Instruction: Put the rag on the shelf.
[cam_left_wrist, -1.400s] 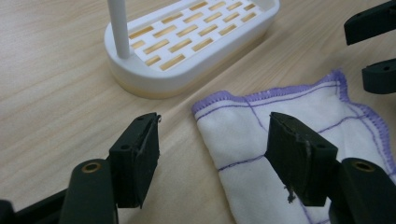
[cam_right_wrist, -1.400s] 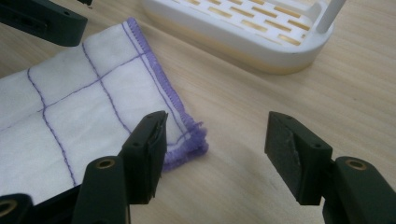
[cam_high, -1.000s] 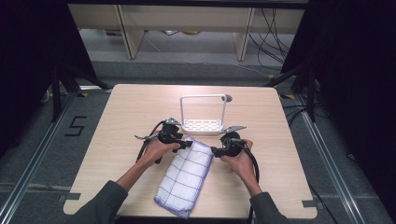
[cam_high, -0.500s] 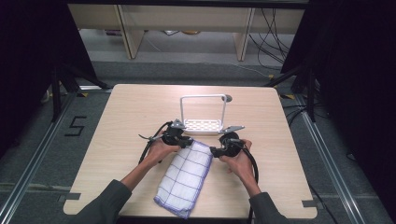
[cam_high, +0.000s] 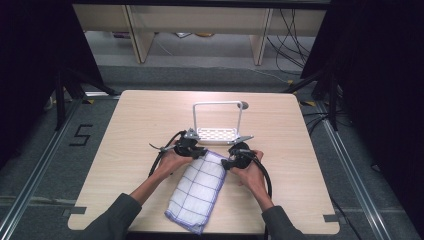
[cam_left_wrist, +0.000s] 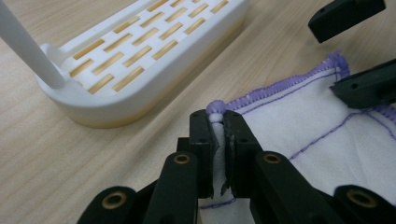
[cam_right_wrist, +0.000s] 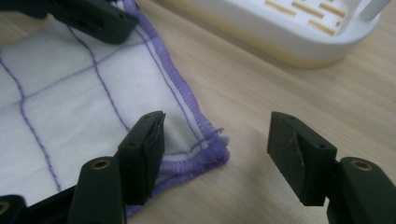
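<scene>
Left gripper (cam_left_wrist: 216, 135): jaws clamped tight on the far left corner of the cloth (cam_left_wrist: 322, 130), the purple hem bunched just above the tips. Right gripper (cam_right_wrist: 215, 144): jaws spread wide, straddling the far right corner of the cloth (cam_right_wrist: 93, 102), one jaw over the fabric, the other over bare table (cam_right_wrist: 289, 84); nothing pinched yet.

Cloth (cam_high: 197, 192) folded, lying flat near the front of the table (cam_high: 125, 150), between both hands, its far edge just short of the white rack (cam_high: 218, 134).

Risks from here, as a judgement: closing the right jaws too high and catching only the top layer, or only the frayed hem, leaving the fold to fall open on lifting. Lifting the left corner first, dragging the right corner out from between the open jaws. Pushing forward, nudging the rack, which sits close ahead of both tips. Pressing down too hard, scraping the outer jaw along the wood instead of sliding under the edge.
</scene>
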